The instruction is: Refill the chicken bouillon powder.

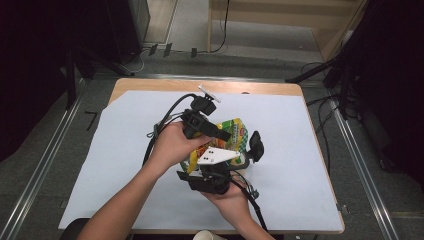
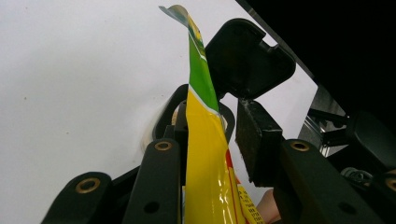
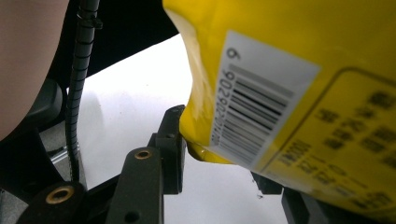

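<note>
Fingers of both grippers, as we read them, are set on the same yellow-and-green snack bag, held above the white sheet on the table.

Left gripper: in its own view the bag's sealed edge runs upright between the jaws. The left pad lies against the bag; the right pad stands just beside it with a thin gap visible. We cannot tell whether this is a firm pinch.

Right gripper: its left finger touches the lower corner of the bag, close to the barcode label. The other jaw is mostly hidden behind the bag, so we cannot tell how tight the hold is.

High view: left hand comes in above the bag, right hand below it; the two grippers sit close together around the bag near the table's middle.
</note>
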Tool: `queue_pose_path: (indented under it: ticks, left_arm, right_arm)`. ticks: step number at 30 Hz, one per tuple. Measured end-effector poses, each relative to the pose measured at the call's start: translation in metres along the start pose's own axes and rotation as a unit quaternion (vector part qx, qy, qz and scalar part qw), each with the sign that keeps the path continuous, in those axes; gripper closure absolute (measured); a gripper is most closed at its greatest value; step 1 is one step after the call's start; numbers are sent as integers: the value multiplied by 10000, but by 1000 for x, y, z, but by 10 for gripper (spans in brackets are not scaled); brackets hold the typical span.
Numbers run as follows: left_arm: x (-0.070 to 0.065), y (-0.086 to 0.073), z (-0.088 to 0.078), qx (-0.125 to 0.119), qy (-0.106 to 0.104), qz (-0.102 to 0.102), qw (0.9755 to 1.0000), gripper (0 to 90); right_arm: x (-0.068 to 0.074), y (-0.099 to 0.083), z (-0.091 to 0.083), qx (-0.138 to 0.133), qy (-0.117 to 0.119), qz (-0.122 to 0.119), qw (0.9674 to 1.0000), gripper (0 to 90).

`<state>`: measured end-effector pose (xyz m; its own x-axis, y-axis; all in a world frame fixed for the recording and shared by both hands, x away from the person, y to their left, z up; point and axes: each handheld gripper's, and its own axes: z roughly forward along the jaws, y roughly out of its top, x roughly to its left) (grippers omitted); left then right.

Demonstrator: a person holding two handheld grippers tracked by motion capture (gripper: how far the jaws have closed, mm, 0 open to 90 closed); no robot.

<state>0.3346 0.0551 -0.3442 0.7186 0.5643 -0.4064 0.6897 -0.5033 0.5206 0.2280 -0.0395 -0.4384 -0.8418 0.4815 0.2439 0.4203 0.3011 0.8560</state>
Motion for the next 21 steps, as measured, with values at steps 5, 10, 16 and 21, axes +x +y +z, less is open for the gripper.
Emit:
queue_pose_path:
  ticks: [5,10,16,21]
  left_arm:
    - [0,0,0,0,2,5,10000,707]
    - [-1,0,-1,-9,-3,-6,10000,706]
    - [-3,-1,-2,-22,-3,17,10000,704]
    - [-3,-1,-2,-12,3,24,10000,704]
  right_arm:
    - [1,0,0,-5,-5,14,10000,622]
    - [1,0,-1,-14,6,1,10000,622]
    - [2,1,-1,-45,23,2,10000,623]
    - [2,0,-1,-38,23,13,10000,623]
